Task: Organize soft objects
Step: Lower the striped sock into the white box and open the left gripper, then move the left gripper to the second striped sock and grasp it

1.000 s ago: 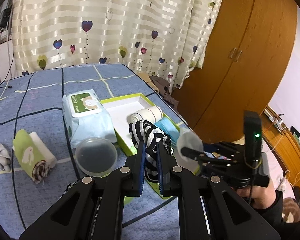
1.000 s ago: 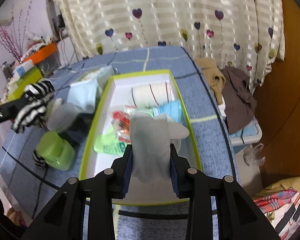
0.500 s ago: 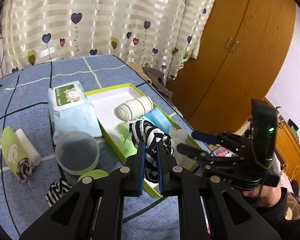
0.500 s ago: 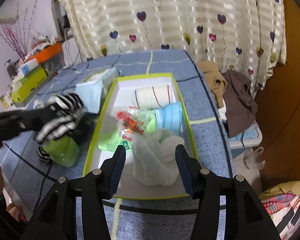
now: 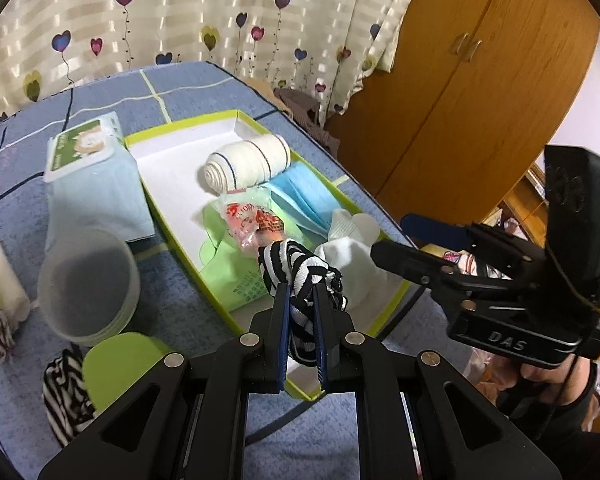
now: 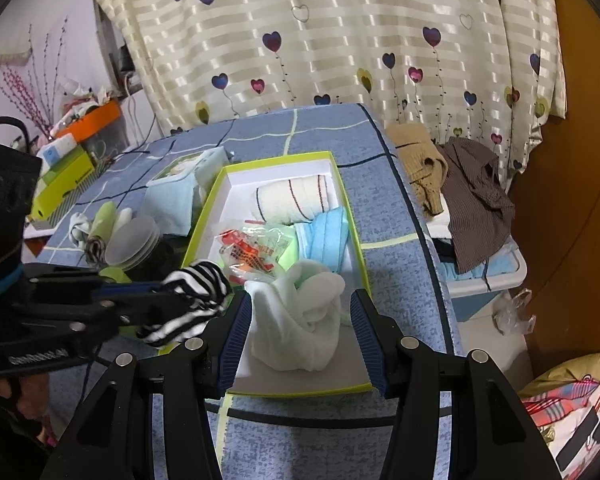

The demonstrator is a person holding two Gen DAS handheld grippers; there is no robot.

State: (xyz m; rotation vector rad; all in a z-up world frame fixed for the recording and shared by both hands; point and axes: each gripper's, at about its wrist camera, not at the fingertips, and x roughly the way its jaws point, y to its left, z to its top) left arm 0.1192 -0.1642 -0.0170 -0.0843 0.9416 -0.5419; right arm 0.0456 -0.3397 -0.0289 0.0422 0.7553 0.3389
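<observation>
Now, with the left hand-held gripper (image 5: 300, 312) pinching the striped sock (image 5: 300, 270) over the green box's (image 6: 342, 178) near edge and the right hand-held gripper (image 6: 298, 316) wide open around the white sock (image 6: 300, 320) lying inside, lower the striped one into bare floor beside it before letting go.

A home bedroom: ahead of the fingers hangs a heart-print curtain (image 6: 340, 40), and right of them stands a wooden wardrobe (image 5: 480, 80). Clothes (image 6: 460, 184) lie heaped beside the blue-checked counter (image 6: 380, 208), and bedding (image 6: 572, 392) shows at lower right.
</observation>
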